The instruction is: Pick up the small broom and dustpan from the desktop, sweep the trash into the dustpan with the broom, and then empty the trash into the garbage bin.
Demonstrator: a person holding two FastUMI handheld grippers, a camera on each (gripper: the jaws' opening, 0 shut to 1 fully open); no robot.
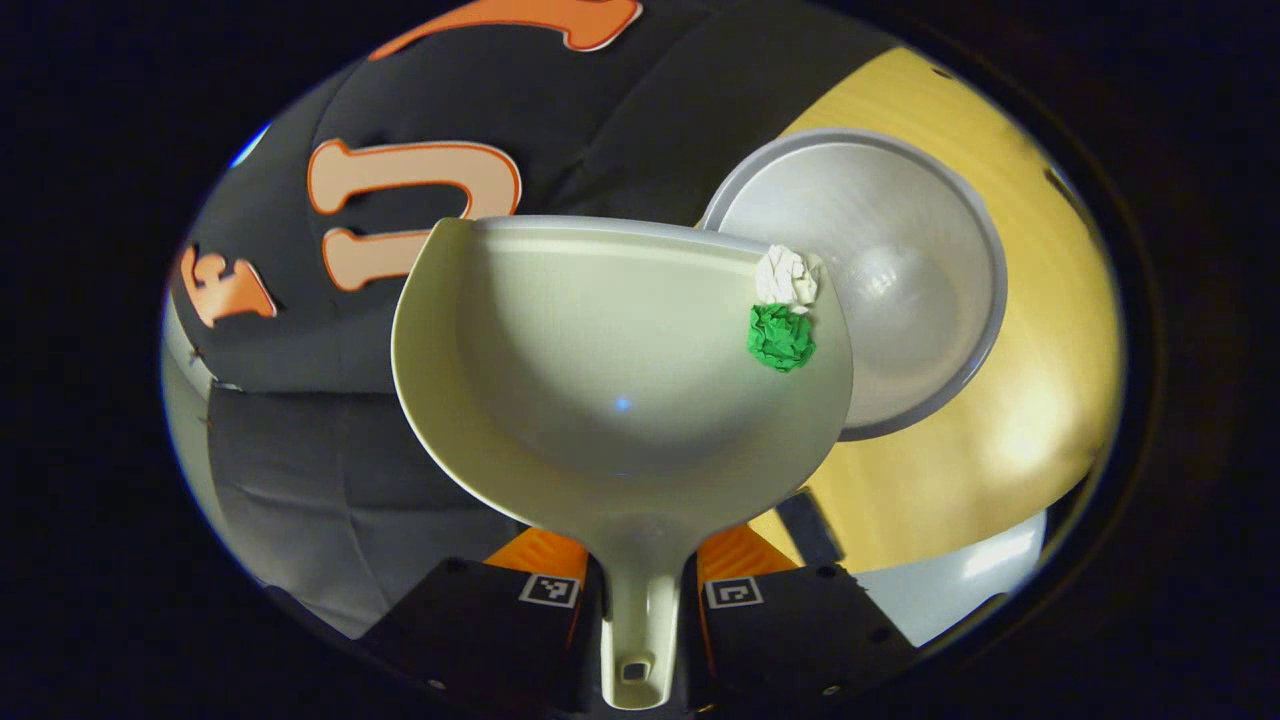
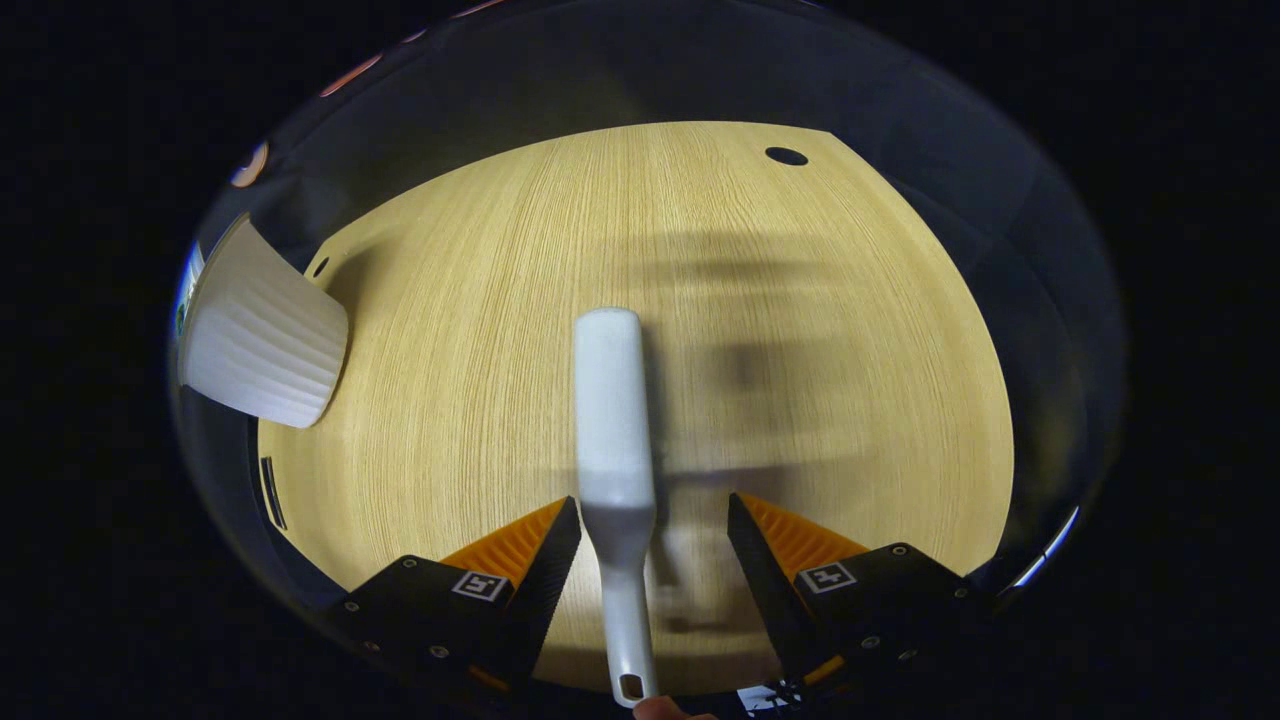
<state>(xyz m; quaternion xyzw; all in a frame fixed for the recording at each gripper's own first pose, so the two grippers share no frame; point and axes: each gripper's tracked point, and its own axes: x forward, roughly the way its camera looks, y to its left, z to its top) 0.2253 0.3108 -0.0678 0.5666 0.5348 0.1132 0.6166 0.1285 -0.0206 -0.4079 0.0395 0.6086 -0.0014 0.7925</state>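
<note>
In the left gripper view my left gripper (image 1: 640, 592) is shut on the handle of a cream dustpan (image 1: 600, 370), held up in front of the booth wall. A white paper ball (image 1: 786, 277) and a green paper ball (image 1: 781, 338) lie at the pan's right rim, right beside the opening of the round grey garbage bin (image 1: 900, 290). In the right gripper view a white small broom (image 2: 612, 400) lies lengthwise between the fingers of my right gripper (image 2: 655, 540), which is open with gaps on both sides of the handle. The broom looks blurred.
The bin stands on the light wooden desk (image 1: 1010, 430). From the right gripper view the bin's ribbed white wall (image 2: 262, 345) is at the desk's far left. The desk (image 2: 800, 300) has a small round hole (image 2: 786, 156) at its far edge.
</note>
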